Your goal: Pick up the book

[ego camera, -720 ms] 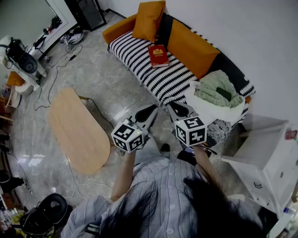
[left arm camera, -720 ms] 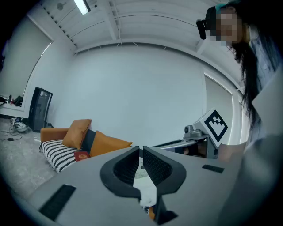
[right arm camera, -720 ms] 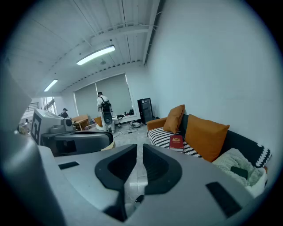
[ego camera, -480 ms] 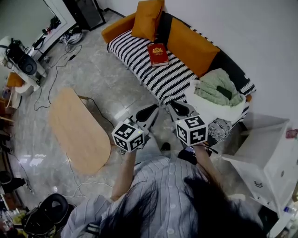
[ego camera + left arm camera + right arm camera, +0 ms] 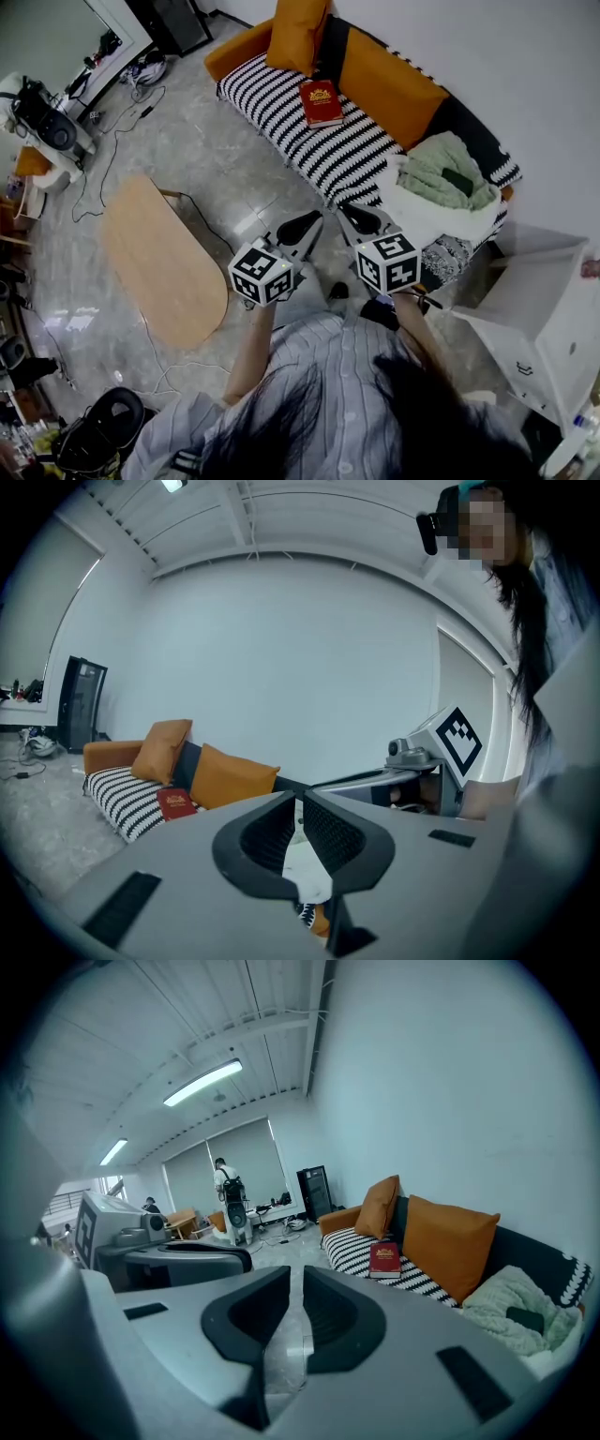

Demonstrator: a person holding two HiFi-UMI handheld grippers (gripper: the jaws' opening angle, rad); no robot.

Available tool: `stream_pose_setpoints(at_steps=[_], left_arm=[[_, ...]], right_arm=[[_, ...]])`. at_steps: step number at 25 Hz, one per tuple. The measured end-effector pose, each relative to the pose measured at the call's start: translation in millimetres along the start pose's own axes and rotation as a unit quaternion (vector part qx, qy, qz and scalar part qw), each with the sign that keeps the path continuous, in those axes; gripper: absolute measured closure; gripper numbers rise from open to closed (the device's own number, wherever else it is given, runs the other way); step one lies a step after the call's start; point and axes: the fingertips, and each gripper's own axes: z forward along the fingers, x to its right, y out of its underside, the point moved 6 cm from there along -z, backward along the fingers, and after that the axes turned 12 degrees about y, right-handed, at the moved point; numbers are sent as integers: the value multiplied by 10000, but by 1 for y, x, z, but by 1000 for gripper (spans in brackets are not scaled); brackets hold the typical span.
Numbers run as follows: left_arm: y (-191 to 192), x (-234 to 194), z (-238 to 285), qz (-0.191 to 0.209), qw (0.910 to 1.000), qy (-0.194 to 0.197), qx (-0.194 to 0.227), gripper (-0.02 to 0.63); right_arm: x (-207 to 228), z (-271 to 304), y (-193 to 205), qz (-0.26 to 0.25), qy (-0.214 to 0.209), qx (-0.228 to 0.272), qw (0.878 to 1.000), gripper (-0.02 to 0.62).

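Observation:
A red book (image 5: 321,103) lies flat on the striped seat of the sofa (image 5: 281,112), near the orange cushions; it also shows as the book (image 5: 174,804) in the left gripper view and the book (image 5: 383,1260) in the right gripper view. My left gripper (image 5: 314,221) and right gripper (image 5: 349,217) are held side by side in front of the person's chest, well short of the sofa. Both are shut with nothing between their jaws. The left gripper (image 5: 300,801) and right gripper (image 5: 297,1272) point roughly toward the sofa.
An oval wooden coffee table (image 5: 159,262) stands to the left on the tiled floor, with cables (image 5: 112,141) beyond it. A green blanket on a white one (image 5: 441,178) fills the sofa's right end. A white cabinet (image 5: 539,309) stands at right. People stand far off (image 5: 225,1180).
The whole scene has drifted slightly in the head view; the sofa and book sit a little higher. Both grippers have stayed shut and kept their places in front of the person.

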Motion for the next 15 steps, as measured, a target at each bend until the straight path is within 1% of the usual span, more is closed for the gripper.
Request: stream_pose_setpoints(at_steps=[8, 15], left_arm=[[-5, -29, 0, -117, 9999, -2, 3, 591], [-23, -82, -9, -228, 9997, -41, 79, 591]], right_arm=[[-2, 30, -7, 99, -78, -125, 9998, 541], [-7, 76, -27, 135, -62, -233, 9996, 541]])
